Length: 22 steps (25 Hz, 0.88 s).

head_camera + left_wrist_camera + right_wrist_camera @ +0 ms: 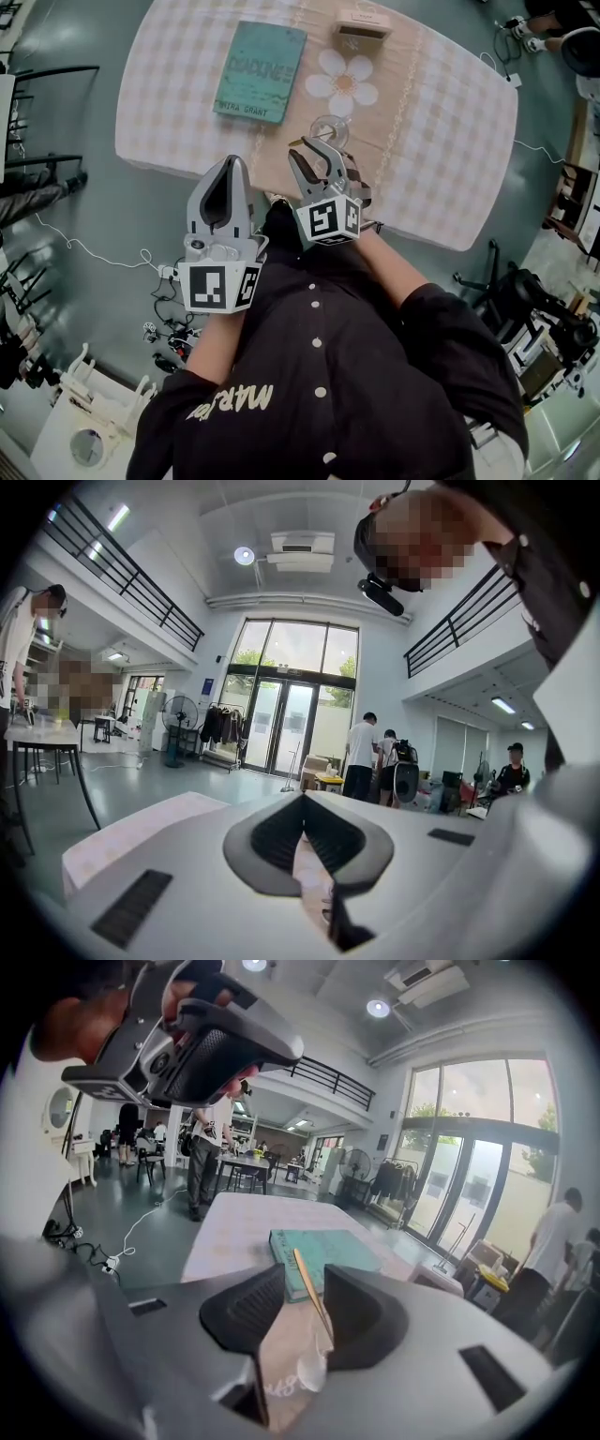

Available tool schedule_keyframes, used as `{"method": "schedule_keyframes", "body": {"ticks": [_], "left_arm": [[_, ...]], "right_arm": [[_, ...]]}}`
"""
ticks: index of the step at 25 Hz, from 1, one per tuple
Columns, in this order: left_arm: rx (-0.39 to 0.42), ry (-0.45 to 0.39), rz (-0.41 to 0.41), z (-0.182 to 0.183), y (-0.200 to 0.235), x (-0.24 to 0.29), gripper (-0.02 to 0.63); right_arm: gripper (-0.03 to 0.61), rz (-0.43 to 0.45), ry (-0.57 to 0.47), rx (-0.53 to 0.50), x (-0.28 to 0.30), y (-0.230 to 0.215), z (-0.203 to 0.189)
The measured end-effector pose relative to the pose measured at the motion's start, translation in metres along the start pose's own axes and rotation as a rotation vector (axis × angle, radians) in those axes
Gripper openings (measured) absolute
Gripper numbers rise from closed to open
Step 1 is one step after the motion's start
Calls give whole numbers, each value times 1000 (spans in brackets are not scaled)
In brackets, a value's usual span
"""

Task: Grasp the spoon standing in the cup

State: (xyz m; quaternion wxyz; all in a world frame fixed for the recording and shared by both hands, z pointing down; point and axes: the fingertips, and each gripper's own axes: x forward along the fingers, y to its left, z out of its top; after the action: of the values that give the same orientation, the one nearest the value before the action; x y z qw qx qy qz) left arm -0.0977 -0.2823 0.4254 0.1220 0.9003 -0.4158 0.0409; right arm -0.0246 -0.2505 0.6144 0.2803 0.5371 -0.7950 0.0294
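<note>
The right gripper [305, 1283] is holding its jaws partly apart around the spoon [309, 1296], with the pads not clamping it. The spoon is standing in the clear cup [330, 127] near the table's [441, 141] near edge. The left gripper [228, 167] is hovering with its jaws closed together.

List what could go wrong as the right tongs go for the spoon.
The spoon stands slanted, close to one side of the open right tongs, so closing could pinch it off-centre and let it twist or slip. The glass cup looks light; a sideways push on the handle might tip it over.
</note>
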Motion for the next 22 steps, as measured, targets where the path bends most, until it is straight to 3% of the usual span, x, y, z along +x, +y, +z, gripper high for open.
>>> {"method": "schedule_keyframes", "body": {"ticks": [13,22], "left_arm": [[3,18,-18,-8,0,0,9],[15,-1,-47,4,-7,6,9]], "right_arm": [[17,-130,-13,-57,5,-10,12],[9,-171,-51,65,-9,-37,20]]}}
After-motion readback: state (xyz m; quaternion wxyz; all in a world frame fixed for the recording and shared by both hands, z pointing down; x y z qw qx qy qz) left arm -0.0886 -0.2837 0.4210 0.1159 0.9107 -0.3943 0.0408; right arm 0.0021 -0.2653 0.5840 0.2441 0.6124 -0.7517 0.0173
